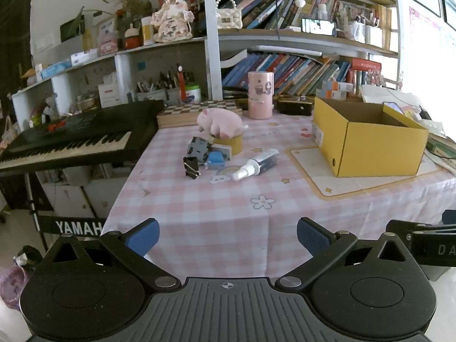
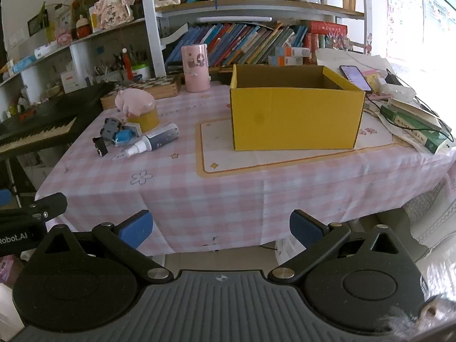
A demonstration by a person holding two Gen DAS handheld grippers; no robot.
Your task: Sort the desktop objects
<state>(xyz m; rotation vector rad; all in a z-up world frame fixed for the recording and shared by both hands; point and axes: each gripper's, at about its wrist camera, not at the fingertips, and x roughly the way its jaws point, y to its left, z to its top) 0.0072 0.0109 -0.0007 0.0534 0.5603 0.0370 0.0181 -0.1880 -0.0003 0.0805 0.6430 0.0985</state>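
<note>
A cluster of small objects lies on the pink checked tablecloth: a pink plush pig (image 1: 221,122) (image 2: 134,101) resting on a yellow tape roll (image 1: 230,142) (image 2: 144,119), a grey toy car (image 1: 197,147) (image 2: 110,127), a blue object (image 1: 215,159) (image 2: 123,137), a black binder clip (image 1: 191,167) (image 2: 100,145) and a spray bottle (image 1: 256,164) (image 2: 151,140) lying on its side. An open yellow cardboard box (image 1: 367,138) (image 2: 295,114) stands to their right on a cream mat. My left gripper (image 1: 228,238) and right gripper (image 2: 221,229) hover open near the table's front edge, nothing between their blue pads.
A black keyboard piano (image 1: 77,139) (image 2: 37,126) borders the table's left side. At the back stand a pink canister (image 1: 260,94) (image 2: 196,67), a checkered wooden box (image 1: 196,112) and bookshelves. Books, a phone (image 2: 356,77) and cables crowd the right edge.
</note>
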